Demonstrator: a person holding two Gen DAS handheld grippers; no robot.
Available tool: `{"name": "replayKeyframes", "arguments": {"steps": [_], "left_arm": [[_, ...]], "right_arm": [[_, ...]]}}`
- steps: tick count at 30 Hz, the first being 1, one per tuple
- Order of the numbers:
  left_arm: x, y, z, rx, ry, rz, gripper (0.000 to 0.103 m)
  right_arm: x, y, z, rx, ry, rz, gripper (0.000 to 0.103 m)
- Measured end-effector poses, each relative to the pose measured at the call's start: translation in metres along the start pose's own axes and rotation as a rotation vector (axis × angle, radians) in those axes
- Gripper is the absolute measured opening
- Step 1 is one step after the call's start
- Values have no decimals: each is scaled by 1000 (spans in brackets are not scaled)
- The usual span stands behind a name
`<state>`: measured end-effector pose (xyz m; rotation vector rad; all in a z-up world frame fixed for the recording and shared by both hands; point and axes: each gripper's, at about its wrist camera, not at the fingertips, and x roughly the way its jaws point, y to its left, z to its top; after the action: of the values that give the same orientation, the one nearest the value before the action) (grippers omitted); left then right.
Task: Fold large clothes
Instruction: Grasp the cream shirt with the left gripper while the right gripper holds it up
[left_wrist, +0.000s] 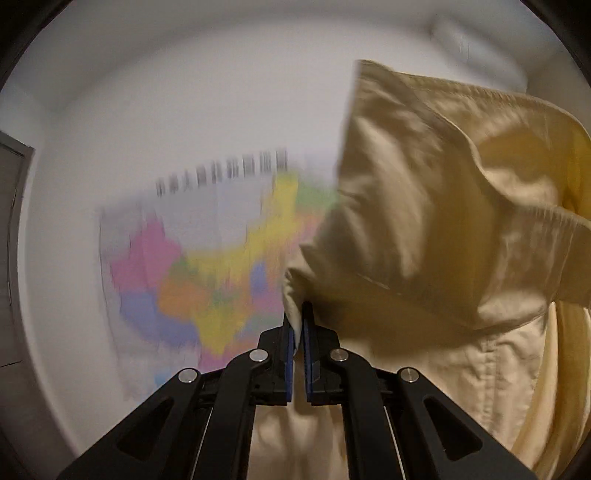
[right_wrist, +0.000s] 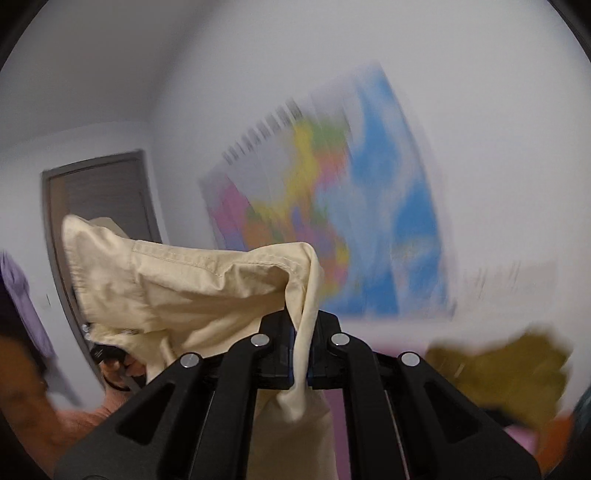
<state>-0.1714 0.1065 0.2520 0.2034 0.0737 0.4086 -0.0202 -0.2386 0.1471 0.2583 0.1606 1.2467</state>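
Right, both grippers are up in the air, pointed at the white wall with the blurred colourful wall map (left_wrist: 207, 258), and nothing carries the cloth but you.

Left gripper (left_wrist: 297, 325): jaws clenched on an edge of the pale cream-yellow cotton garment (left_wrist: 443, 221), the fabric pinched between the blue pads (left_wrist: 290, 354). The bulk billows up and off to its right, some hanging below the jaws.

Right gripper (right_wrist: 301, 332): jaws clamped on a thin twisted strand of the same garment, which spreads left toward the grey door (right_wrist: 107, 192); the tail hangs down through the jaws.

Judgement: you're mid-shake, opening it out for the fold. Keep both grips tight, pull the grippers apart level until the seamed hem edge goes taut, then lower.

Long axis: seemingly runs gripper to gripper, roughly horizontal, the rest draping down. Which end is collar or waist I cannot tell; blur and bunching hide it.

Risk, as I read it: the right grip is on a thin twist and could slip.
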Motion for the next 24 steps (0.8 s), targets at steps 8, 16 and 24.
{"name": "replayKeyframes", "arguments": {"steps": [8,16,24], "left_arm": [[232,-5,-159,11,552,20,4],[335,-10,-267,-1,902,-115,33],[259,-25,-263,42,914,-363,79]], "right_arm": [[194,-190,-115,353,307,-183,6],[263,-240,-177,261,505,-368,23],[210,-187,-185,65,599,-378,80]]}}
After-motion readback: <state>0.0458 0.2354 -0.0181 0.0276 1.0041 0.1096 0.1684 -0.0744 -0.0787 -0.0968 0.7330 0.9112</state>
